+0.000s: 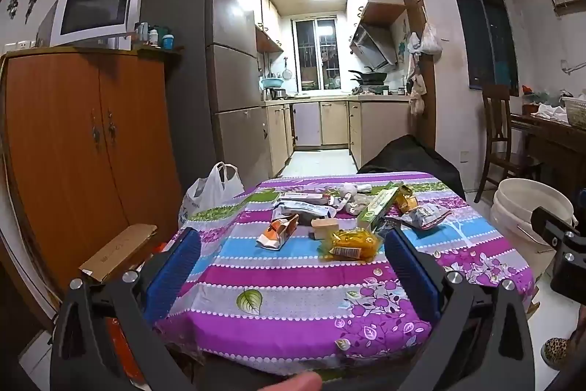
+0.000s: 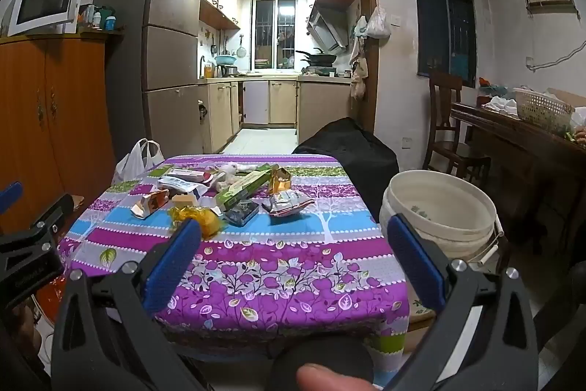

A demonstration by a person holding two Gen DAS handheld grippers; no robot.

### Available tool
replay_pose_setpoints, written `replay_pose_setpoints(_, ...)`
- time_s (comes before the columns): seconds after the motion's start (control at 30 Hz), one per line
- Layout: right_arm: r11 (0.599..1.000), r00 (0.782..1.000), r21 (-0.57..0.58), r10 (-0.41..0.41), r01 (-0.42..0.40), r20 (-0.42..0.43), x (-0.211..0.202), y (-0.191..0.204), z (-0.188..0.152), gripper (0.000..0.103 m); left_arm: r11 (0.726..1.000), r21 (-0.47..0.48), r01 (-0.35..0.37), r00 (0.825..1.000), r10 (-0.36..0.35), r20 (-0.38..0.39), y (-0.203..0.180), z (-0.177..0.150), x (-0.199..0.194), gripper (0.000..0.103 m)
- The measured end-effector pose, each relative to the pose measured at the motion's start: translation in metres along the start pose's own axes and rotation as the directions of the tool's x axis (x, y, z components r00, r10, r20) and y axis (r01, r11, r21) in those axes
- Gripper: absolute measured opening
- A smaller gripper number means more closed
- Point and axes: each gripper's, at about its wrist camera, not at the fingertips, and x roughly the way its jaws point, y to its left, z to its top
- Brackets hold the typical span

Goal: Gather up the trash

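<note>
Left gripper [image 1: 293, 255]: blue fingers [image 1: 172, 275] wide apart, nothing between them, low in the frame, hanging over the near edge of the surface [image 1: 293, 284]. Right gripper [image 2: 293, 244]: fingers [image 2: 172, 262] wide apart too, also holding nothing, low in its own frame.

Just past the fingers, bare striped cloth. Farther up, in the middle of both frames, the trash: a yellow wrapper [image 1: 351, 244] nearest, an orange carton [image 1: 276, 231] to its left, a small tan box [image 1: 324, 228] behind, a long green box [image 1: 381, 209] leaning up and right, a silver packet [image 1: 425, 215] at right, more wrappers and crumpled paper [image 1: 348, 193] at the back. A dark little tray [image 2: 241, 211] shows in the right view, beside the green box.

White bucket [image 2: 439, 211] on the floor, right of the surface, at mid-right of the right view. White bag [image 1: 212, 187] at the far left corner.

Looks like the very start: nothing picked up yet. Next, likely, reach forward to the yellow wrapper, fingers on both sides, squeeze softly since crinkly and thin, then carry to the bucket, probably.
</note>
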Motion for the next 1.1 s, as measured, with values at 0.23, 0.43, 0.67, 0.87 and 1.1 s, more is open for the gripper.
replay_pose_setpoints(0.23, 1.000, 1.000, -0.002, -0.005, 0.005, 0.004, 0.000, 0.000, -0.001, 0.098, 1.000, -0.010, 0.011, 1.000, -0.011, -0.002, 0.001, 0.001, -0.001, 0.100)
replay_pose_setpoints(0.43, 1.000, 1.000, -0.002, -0.006, 0.006, 0.006, -0.002, 0.000, -0.001, 0.098, 1.000, -0.005, 0.006, 1.000, -0.006, 0.001, 0.001, 0.001, -0.004, 0.100)
replay_pose_setpoints(0.67, 0.999, 0.999, 0.035, -0.017, 0.016, 0.037, -0.001, -0.003, 0.000, 0.098, 0.999, -0.044, -0.020, 0.999, 0.018, -0.045, 0.007, -0.002, 0.007, 0.100)
replay_pose_setpoints(0.87, 0.997, 0.998, 0.077, -0.006, 0.001, 0.065, 0.000, -0.008, -0.003, 0.098, 0.998, -0.047, -0.035, 0.997, 0.032, -0.069, 0.006, -0.004, 0.008, 0.100)
replay_pose_setpoints(1.1, 0.998, 0.995, 0.057, -0.033, 0.028, 0.094, 0.000, -0.006, -0.004, 0.098, 0.997, -0.072, 0.004, 0.994, -0.012, -0.111, 0.011, -0.017, 0.011, 0.100)
